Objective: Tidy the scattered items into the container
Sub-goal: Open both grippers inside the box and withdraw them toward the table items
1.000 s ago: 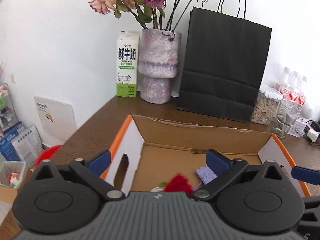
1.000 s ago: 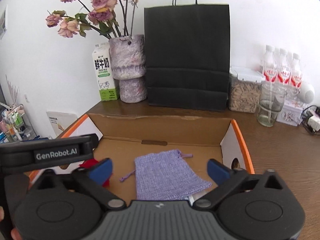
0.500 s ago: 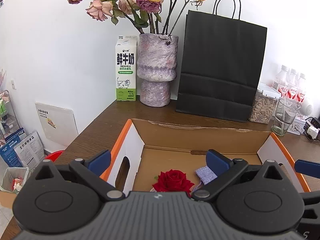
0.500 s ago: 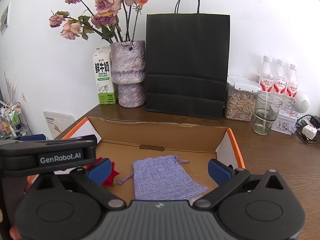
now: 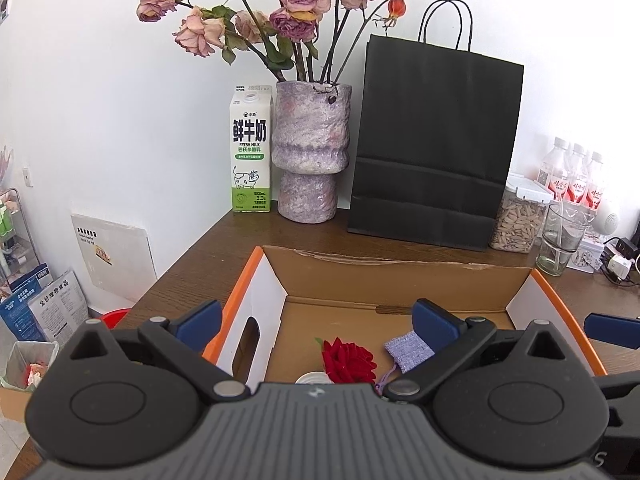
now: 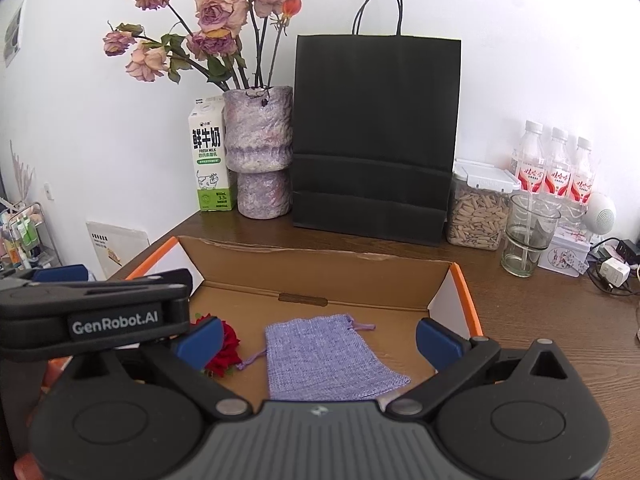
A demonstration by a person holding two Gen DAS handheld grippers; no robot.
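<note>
An open cardboard box [image 5: 392, 272] [image 6: 320, 264] with orange edges sits on the brown table. Inside lie a red artificial rose [image 5: 349, 362] [image 6: 226, 350], a lilac drawstring pouch [image 6: 324, 354] [image 5: 408, 350] and a white round item [image 5: 314, 378], mostly hidden by my left gripper's body. My left gripper [image 5: 316, 318] hovers open above the box's near left part, nothing between its blue fingertips. Beside it, the right gripper [image 6: 318, 336] hangs open over the pouch, also holding nothing. The left gripper's body [image 6: 92, 312] shows at the left of the right wrist view.
Behind the box stand a milk carton [image 5: 251, 156], a vase of dried roses [image 5: 311, 152], a black paper bag [image 5: 436, 144], a jar of seeds [image 6: 478, 208], a glass [image 6: 528, 236] and water bottles [image 6: 556, 164]. Cables and a charger [image 6: 612, 272] lie far right.
Both grippers have pulled back and up from the box. The red rose, blurred and moving one second ago, now lies still on the box floor.
</note>
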